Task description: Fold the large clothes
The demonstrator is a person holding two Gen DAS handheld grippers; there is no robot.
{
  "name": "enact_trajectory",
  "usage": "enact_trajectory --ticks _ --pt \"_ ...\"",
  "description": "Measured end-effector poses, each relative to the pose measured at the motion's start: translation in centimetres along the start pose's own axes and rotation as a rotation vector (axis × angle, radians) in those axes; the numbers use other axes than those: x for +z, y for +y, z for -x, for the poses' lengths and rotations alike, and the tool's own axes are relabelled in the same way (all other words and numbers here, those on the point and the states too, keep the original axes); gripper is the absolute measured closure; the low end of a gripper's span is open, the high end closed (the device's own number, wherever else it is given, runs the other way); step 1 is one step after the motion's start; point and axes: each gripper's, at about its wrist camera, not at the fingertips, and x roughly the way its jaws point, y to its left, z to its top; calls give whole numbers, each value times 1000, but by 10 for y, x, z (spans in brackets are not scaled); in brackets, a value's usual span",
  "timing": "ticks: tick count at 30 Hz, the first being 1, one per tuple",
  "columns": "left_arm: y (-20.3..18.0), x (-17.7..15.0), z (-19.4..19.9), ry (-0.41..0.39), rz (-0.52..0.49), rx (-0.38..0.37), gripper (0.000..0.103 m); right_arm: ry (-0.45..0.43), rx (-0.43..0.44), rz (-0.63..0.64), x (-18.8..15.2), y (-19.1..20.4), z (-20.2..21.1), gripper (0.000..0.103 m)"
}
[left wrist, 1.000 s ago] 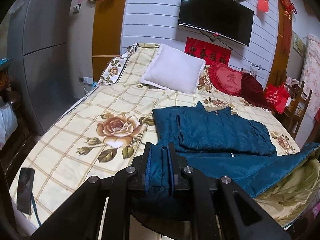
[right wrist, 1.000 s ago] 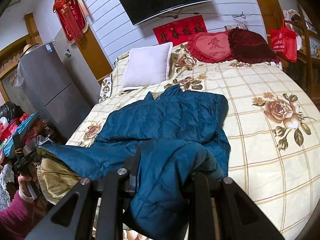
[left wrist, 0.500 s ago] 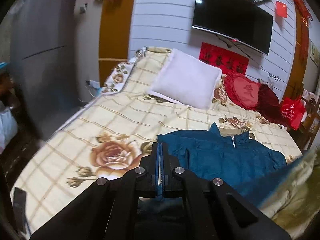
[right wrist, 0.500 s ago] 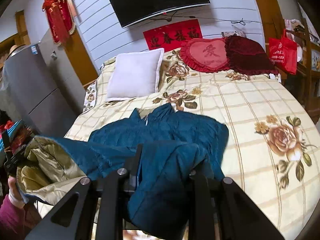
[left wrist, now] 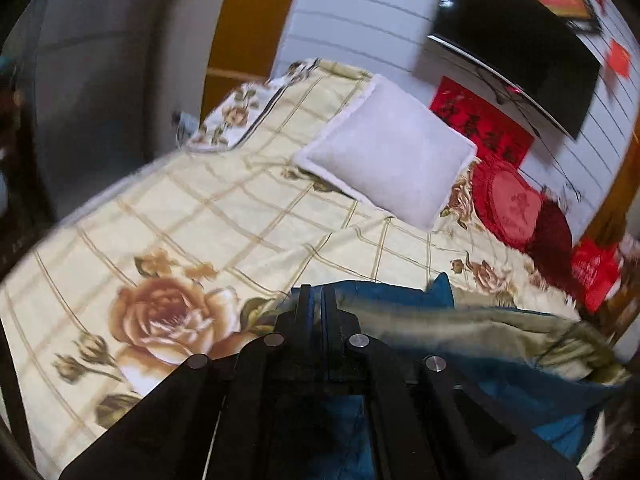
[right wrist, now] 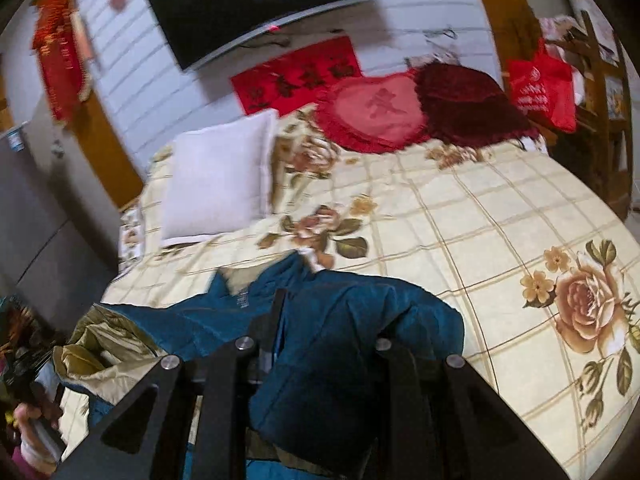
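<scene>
The bed had a cream checked bedspread with big rose prints [left wrist: 208, 216], and on it, left to right, sat a square white pillow [left wrist: 388, 168] and a red heart-shaped cushion [left wrist: 512, 208]. A black wall TV [right wrist: 256, 4] hung above a red banner [right wrist: 296, 76], its writing too blurry to read. The teal quilted down jacket [right wrist: 352, 320] lay bunched at the bed's near edge. The left gripper [left wrist: 316, 304] was pinched tight on its hem, and the right gripper [right wrist: 324, 320] looked clamped on a thick fold, I think.

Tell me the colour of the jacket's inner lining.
Olive-gold lining; clearest in the right wrist view.
</scene>
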Motion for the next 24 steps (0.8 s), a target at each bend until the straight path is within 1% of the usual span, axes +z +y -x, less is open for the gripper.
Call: enact_trajectory --ticks 1,2,4,6,7,10,11,12,13,14,15,16,17,19,20,21,22,23,24 --pt "4 -1 -4 9 21 -12 64 10 -17 -9 -1 -3 -10 80" --pt "8 -2 -8 18 38 -22 60 38 -47 -21 -3 -8 -29 80" --pt "15 -6 -10 21 53 -38 40 119 -93 -48 -12 -19 -65 80" --pt "18 -13 -9 38 35 -54 32 153 -86 -59 -19 -24 -87 75" --pt "17 -17 -7 48 17 -57 30 153 -83 -49 -21 -24 -90 74" --pt "10 -34 -2 75 -75 -56 28 140 -35 -56 -14 -26 -82 64" --pt "7 -39 0 79 -104 -54 28 123 -8 -65 -9 -27 -71 58" --pt "3 -46 1 84 -142 -45 28 75 28 -79 -3 -29 -55 53" --pt "-1 -52 1 90 -167 -37 28 51 51 -85 -1 -27 -44 50" --pt "-5 -57 1 99 -186 -31 28 18 86 -87 3 -25 -30 38" --pt "-8 -62 0 109 -200 -27 28 -15 93 -84 7 -22 -16 26" --pt "-12 -67 -2 122 -203 -25 28 -38 86 -81 9 -20 -6 22" --pt "-15 -71 -5 142 -195 -27 28 -86 78 -69 13 -18 9 18" --pt "-21 -76 -10 170 -186 -39 28 -151 83 -49 19 -14 32 18" --pt "-25 -78 -12 176 -188 -39 28 -168 88 -29 19 -9 41 18" --pt "-30 -80 -15 175 -193 -34 28 -164 95 15 18 0 45 18" --pt "-36 -82 -18 173 -203 -25 28 -141 90 76 16 12 44 18" --pt "-42 -84 -24 178 -211 -12 28 -88 61 165 11 28 35 18" --pt "-46 -85 -29 182 -212 -2 28 -52 49 224 5 40 26 18"
